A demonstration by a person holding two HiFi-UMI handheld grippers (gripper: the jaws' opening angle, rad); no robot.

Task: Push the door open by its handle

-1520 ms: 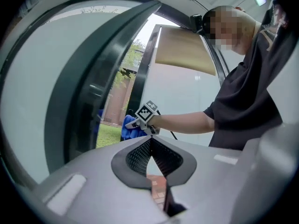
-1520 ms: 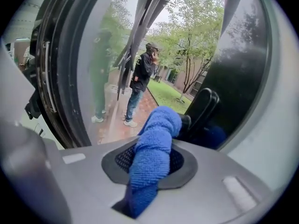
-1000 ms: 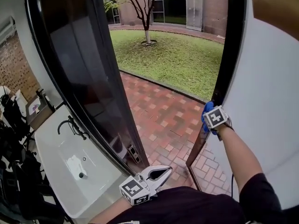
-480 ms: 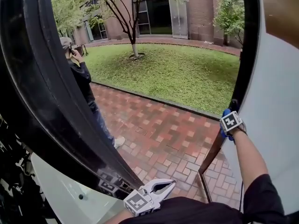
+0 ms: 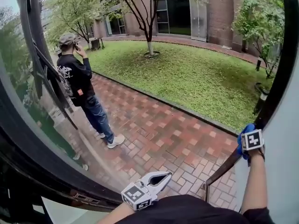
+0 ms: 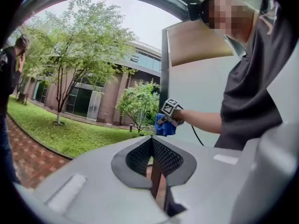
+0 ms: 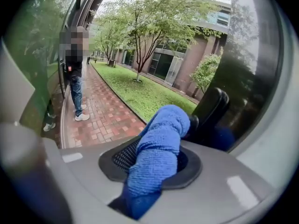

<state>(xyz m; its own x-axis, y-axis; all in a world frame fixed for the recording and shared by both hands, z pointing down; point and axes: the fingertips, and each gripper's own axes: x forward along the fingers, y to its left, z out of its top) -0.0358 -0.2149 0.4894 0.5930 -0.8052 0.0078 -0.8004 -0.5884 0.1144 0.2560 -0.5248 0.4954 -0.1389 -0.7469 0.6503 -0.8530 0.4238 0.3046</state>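
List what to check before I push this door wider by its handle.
1. Right tongs on the blue cloth: ok; the cloth sits between them, though they have just been opening.
2. Cloth against the door handle: ok, its end meets it.
3. Left tongs free: ok, shut, empty.
4. Person outside kept clear: ok, standing on the brick path, far from the handle.

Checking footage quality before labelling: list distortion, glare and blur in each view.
Head view: fisheye bows the door frame; the glass door mirrors the bystander. Left gripper view: dark vignette corners, flat overcast light. Right gripper view: blue cloth near the lens looks soft, glass door at left reflects greenery.
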